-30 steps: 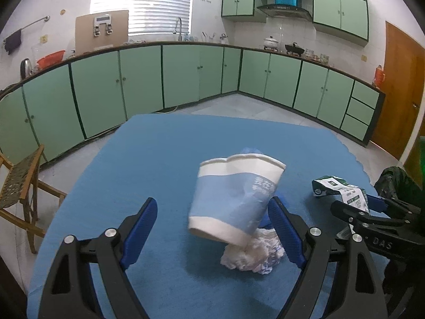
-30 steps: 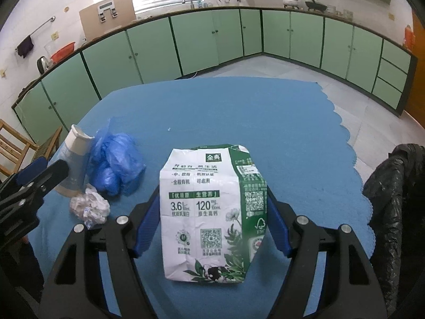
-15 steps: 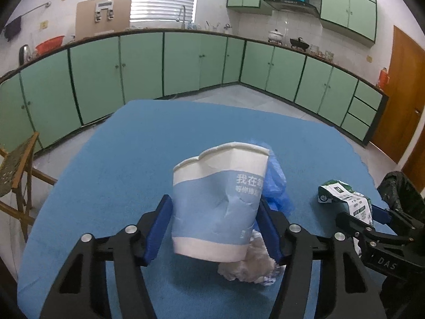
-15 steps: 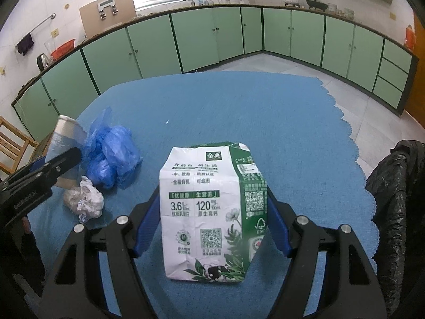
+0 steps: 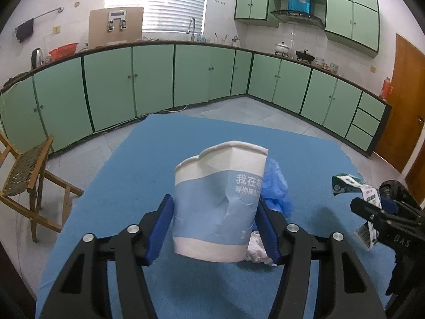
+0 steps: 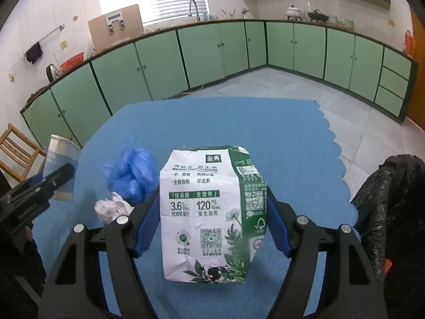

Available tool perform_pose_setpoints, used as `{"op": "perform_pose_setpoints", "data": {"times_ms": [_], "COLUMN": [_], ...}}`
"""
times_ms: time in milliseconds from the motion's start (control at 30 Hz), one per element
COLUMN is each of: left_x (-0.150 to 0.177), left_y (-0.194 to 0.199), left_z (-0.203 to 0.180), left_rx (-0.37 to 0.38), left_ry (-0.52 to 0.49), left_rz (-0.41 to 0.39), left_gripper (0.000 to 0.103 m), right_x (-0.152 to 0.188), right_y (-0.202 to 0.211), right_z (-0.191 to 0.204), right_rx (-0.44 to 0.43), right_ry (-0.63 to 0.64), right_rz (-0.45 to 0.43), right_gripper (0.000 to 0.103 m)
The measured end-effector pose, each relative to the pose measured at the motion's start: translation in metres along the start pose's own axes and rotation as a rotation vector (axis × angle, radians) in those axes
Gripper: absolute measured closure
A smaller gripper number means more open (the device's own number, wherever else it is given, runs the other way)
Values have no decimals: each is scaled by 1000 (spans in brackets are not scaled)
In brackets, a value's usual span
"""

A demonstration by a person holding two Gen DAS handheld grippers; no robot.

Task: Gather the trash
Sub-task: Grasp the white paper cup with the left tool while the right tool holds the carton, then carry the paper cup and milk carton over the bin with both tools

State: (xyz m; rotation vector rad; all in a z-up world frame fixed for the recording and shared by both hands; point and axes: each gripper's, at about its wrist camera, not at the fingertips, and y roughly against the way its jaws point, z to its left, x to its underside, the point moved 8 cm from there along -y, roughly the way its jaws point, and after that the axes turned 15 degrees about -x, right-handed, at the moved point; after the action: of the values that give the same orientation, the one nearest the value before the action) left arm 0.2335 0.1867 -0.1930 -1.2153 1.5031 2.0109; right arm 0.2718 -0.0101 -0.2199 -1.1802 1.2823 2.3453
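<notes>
Trash is in both grippers right now. The left gripper [image 5: 213, 230] has its blue fingers [image 5: 159, 228] pressed on the sides of a crumpled blue and white paper cup [image 5: 217, 204], and the cup looks to be lifted a little off the blue tablecloth [image 5: 148, 175]. The right gripper [image 6: 209, 223] pinches a squashed white and green milk carton [image 6: 209, 220] between its blue pads. A bunched blue plastic bag [image 6: 131, 175] and a small white ball of paper [image 6: 113, 208] lie on the cloth, close together, between the two grippers. A black trash bag [image 6: 390, 207] sits at the right edge of the table, near the right gripper. The next job is likely to carry both things over to that black bag. The cup is soft and already dented, so a hard squeeze could crush it more and let it slip out. The carton could also slip if it tips. The left gripper must cross near the right one, so they could bump. The bag's mouth cannot be seen, so a drop could miss.
</notes>
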Motion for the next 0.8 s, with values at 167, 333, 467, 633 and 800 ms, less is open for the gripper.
{"op": "perform_pose_setpoints", "data": {"times_ms": [167,333,467,633,800], "left_x": [-5,-12,-15,-17,-18], "left_y": [15,29,42,60,74], "left_z": [-9,-22,-34,-55,-82], "left_rx": [14,35,62,98,145], "left_ry": [-6,-6,-15,-31,-51], "left_rz": [-16,-40,-60,-83,-96], "left_gripper": [43,43,43,43,43], "right_x": [-9,-16,-19,-21,-20], "right_y": [22,46,64,89,116], "right_z": [5,4,-1,-9,-21], "right_rx": [-3,2,13,26,51], "right_ry": [4,4,1,-7,-8], "right_rz": [-31,-67,-91,-126,-157], "right_gripper": [34,34,34,34,34]}}
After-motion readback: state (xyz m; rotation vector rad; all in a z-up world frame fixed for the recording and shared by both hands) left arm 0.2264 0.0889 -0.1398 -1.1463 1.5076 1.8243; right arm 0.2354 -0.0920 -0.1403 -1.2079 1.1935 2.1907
